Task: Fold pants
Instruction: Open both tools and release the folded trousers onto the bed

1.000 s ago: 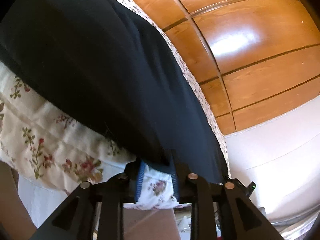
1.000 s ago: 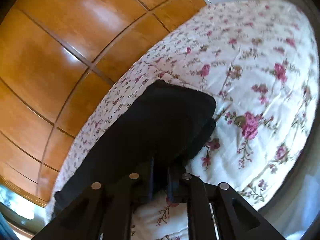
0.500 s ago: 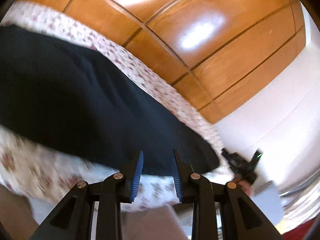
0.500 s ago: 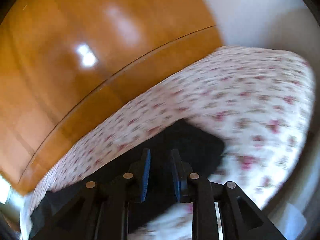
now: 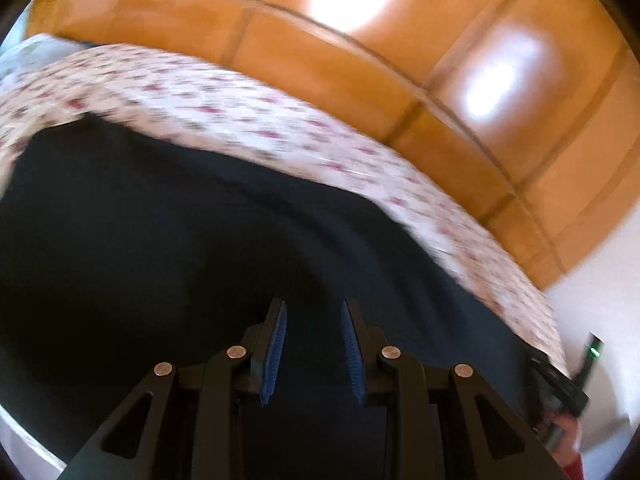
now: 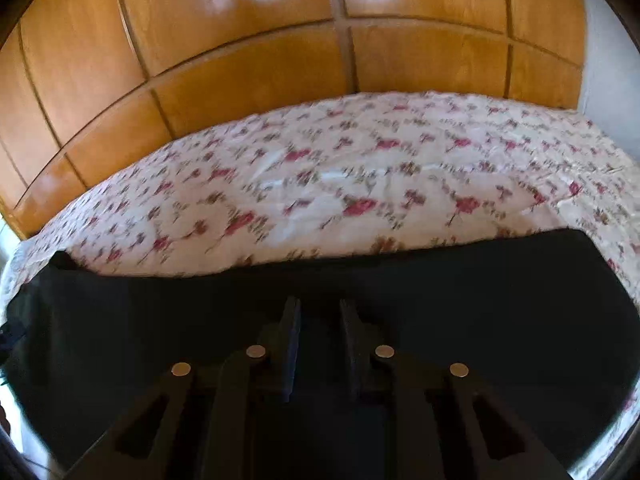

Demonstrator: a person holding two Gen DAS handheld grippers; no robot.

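Left gripper (image 5: 312,346): jaws a narrow way apart, blue pads bare, no cloth between them. It hangs over the near part of the pants (image 5: 200,240) without gripping.

Right gripper (image 6: 318,344): its jaws have just been closing; a narrow gap shows between them and nothing is pinched. It too is poised above the dark cloth, gripping nothing.

Pants: one pair, black, lying flat as a long band across the near side of the bed (image 6: 360,168), running left to right. The far edge reads as straight and even in the right wrist view, so I judge that a lengthwise fold is already laid and both grippers are free to take new hold points, likely for the crosswise fold.

Bed carries one floral cover, bare beyond the pants. Behind it, far side, a wooden panelled wardrobe (image 6: 260,60).

In the left wrist view, far right edge, one dark device with a green light (image 5: 592,350), blurred; I cannot tell what it is.

Count: two grippers, one pair of pants, one bed.
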